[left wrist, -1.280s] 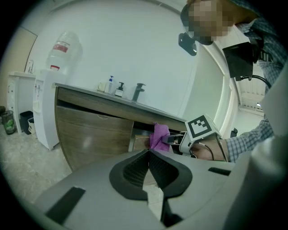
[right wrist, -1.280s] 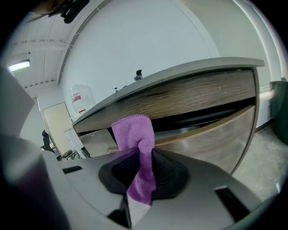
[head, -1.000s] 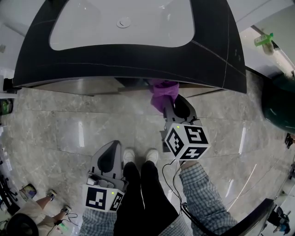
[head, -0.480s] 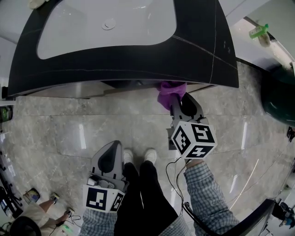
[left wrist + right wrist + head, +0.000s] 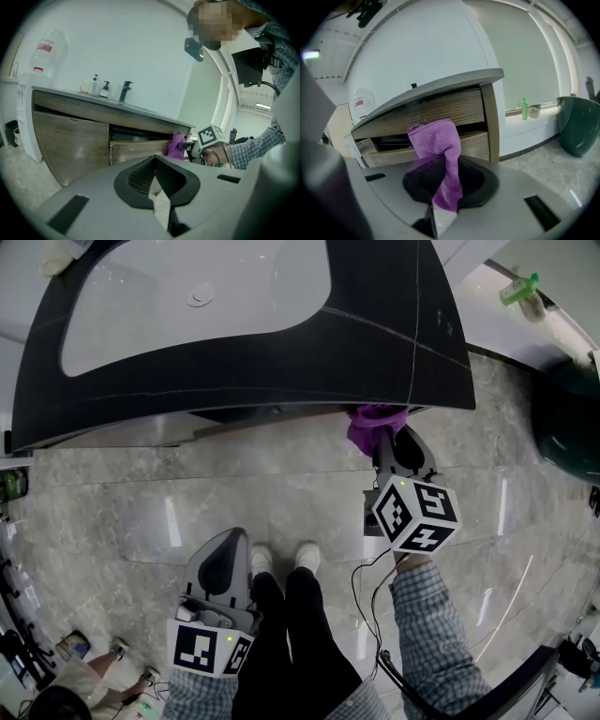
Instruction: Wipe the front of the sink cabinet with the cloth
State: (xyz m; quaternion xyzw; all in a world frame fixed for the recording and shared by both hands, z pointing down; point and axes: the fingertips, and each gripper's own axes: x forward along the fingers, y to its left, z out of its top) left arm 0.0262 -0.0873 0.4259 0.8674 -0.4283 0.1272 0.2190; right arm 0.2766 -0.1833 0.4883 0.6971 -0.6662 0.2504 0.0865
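Note:
The purple cloth (image 5: 373, 421) is pressed against the wooden front of the sink cabinet (image 5: 141, 427), just under the right end of the black counter. My right gripper (image 5: 386, 441) is shut on it. In the right gripper view the cloth (image 5: 438, 140) stands bunched above the jaws, before the drawer front (image 5: 440, 112) near the cabinet's right corner post. My left gripper (image 5: 223, 551) hangs low by the person's legs, apart from the cabinet, shut with nothing in it (image 5: 155, 177). From the left gripper view the cloth (image 5: 176, 145) shows at the drawer's right end.
A dark green bin (image 5: 567, 427) stands on the floor to the right. A green bottle (image 5: 518, 289) sits on the ledge behind it. Soap bottles and a black tap (image 5: 125, 90) stand on the counter. Another person crouches at lower left (image 5: 56, 690).
My right gripper has carried the cloth to the right along the cabinet front, towards its right corner. The left gripper has stayed where it was.

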